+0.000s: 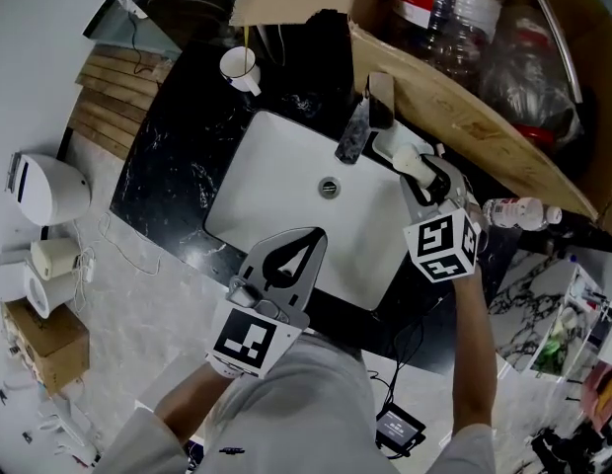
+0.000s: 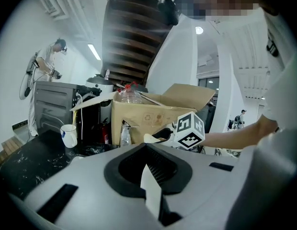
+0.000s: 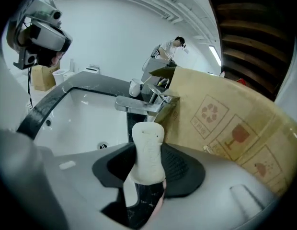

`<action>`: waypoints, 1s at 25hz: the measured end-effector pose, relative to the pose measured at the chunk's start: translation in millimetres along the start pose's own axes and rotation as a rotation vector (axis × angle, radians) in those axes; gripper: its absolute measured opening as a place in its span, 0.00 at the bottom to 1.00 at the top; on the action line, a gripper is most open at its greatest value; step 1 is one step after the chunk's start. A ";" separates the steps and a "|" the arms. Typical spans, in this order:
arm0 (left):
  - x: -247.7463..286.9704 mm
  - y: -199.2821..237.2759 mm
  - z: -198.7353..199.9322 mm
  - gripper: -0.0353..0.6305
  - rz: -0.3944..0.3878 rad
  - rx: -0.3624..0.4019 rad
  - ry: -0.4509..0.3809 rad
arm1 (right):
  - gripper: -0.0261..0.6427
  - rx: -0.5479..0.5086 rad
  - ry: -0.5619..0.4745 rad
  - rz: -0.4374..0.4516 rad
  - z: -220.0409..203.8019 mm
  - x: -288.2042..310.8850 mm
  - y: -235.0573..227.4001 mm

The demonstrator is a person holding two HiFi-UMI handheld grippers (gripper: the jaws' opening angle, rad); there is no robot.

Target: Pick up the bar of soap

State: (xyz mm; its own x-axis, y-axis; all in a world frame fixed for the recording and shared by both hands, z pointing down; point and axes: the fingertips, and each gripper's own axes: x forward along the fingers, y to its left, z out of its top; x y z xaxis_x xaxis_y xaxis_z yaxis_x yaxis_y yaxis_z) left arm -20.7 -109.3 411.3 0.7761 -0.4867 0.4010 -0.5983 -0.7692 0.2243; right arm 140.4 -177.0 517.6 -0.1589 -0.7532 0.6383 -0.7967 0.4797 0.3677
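My right gripper (image 1: 424, 171) is shut on the cream-white bar of soap (image 1: 406, 160), which it holds in the air just right of the faucet (image 1: 357, 131). In the right gripper view the soap (image 3: 147, 143) stands upright between the black pads of that gripper (image 3: 146, 163), above the basin's rim. My left gripper (image 1: 304, 245) hovers over the near edge of the white basin (image 1: 276, 181), its jaws together and nothing in them. The left gripper view looks over this gripper (image 2: 147, 164) at the right gripper's marker cube (image 2: 189, 130).
A big cardboard box (image 1: 454, 97) holding plastic bottles stands right behind the faucet. A white mug (image 1: 241, 65) sits on the black marble counter (image 1: 173, 156) at the back left. A small bottle (image 1: 518, 210) lies at the right. People stand far off in the room.
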 end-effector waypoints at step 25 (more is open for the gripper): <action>-60.3 -33.9 10.0 0.06 0.021 0.077 -0.070 | 0.31 0.222 -0.202 -0.147 35.5 -132.0 32.0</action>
State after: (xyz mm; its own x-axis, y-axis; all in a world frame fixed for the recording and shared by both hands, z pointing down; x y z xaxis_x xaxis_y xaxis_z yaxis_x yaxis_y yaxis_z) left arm -45.2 -58.0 370.6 0.7770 -0.5289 0.3415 -0.5998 -0.7867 0.1463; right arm 115.1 -78.2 421.1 -0.1275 -0.8919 0.4339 -0.9237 0.2661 0.2757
